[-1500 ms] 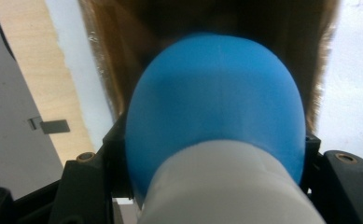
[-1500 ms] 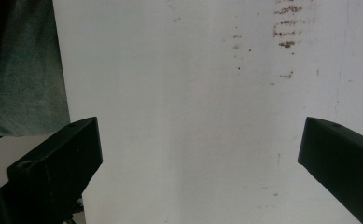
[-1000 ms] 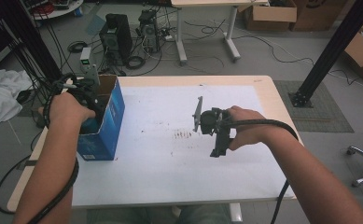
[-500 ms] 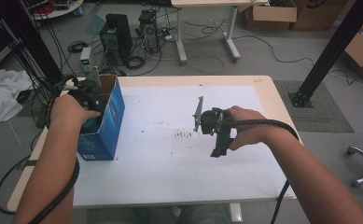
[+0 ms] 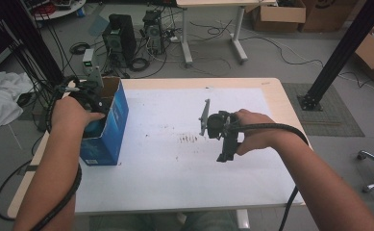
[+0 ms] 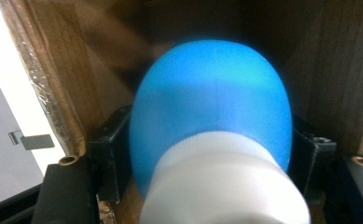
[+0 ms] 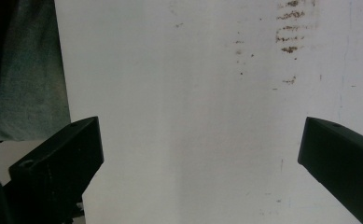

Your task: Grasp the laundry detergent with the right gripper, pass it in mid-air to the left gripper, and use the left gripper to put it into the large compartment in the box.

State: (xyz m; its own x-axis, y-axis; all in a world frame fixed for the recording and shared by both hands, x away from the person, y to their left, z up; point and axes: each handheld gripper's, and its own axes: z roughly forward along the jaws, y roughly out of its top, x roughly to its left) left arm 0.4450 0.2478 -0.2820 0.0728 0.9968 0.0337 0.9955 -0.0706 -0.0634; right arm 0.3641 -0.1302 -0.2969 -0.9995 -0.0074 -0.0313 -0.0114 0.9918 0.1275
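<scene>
While the left gripper (image 6: 212, 163) reaches down inside the blue carton (image 5: 108, 125), its two black jaws sit against either side of a blue, rounded bottle with a white cap (image 6: 212, 140), and nothing shows between jaw and plastic, so I judge the bottle clamped. Brown cardboard walls stand close around it, and the cap end points back toward the camera. In the high view the left hand (image 5: 71, 113) covers the open top of the carton, which stands at the table's left edge.

Lifting out cleanly, as I read it, calls for a pull straight along the carton's length, since the walls are tight and a tilted bottle could catch on the rim or drag the light carton along. The rounded body offers little flat for the jaws, so firm pressure matters; a slow start would show whether the carton rises too.

Over the middle of the white table (image 5: 165, 192), the right gripper (image 5: 221, 132) hangs with its jaws spread wide and nothing between them, faint brown smudges (image 7: 291, 28) on the surface ahead. It is free to steady the carton if needed.
</scene>
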